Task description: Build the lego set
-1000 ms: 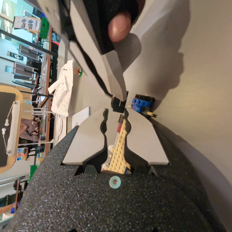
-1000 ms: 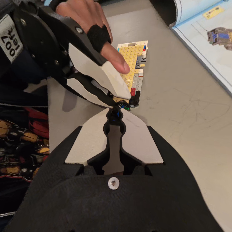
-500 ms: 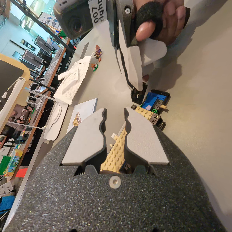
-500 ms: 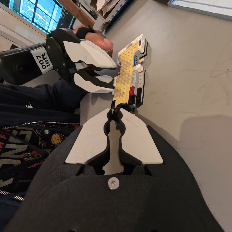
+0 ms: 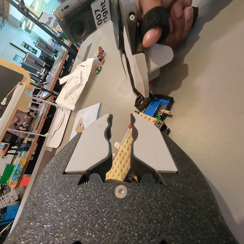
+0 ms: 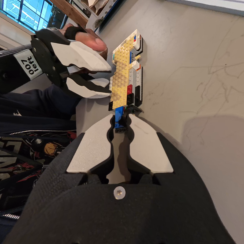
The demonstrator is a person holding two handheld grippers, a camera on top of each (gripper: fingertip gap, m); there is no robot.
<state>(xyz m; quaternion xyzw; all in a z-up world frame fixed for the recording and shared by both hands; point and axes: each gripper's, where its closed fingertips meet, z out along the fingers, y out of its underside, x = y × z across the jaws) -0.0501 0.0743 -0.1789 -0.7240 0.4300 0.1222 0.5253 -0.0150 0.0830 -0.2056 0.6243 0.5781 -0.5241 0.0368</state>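
A long brick model with a tan studded top (image 6: 120, 79) lies with its far side on the grey table (image 6: 184, 66). My left gripper (image 5: 121, 116) is shut on it. The tan plate (image 5: 121, 158) runs between its fingers, against the right one. In the right wrist view the left gripper (image 6: 110, 81) meets the model's near side. My right gripper (image 6: 120, 116) is open. Its jaws straddle the blue brick (image 6: 118, 113) and a black piece (image 6: 125, 118) at the model's near end. In the left wrist view its fingertip (image 5: 143, 94) touches a tilted black plate (image 5: 140, 103) beside the blue brick (image 5: 153, 108).
A booklet (image 5: 87, 118), a crumpled printed paper (image 5: 74, 84) and two small brick figures (image 5: 101, 54) lie farther along the table. Another open booklet (image 6: 211, 5) is at the far side. The table edge and the person's dark jacket (image 6: 39, 105) are close by. One gripper's finger ends stand about 5 cm off the other's.
Both grippers and the model have tilted together. My right jaws, which pinched a small black piece half a second ago, have widened at the model's blue end. The left grip has not changed.
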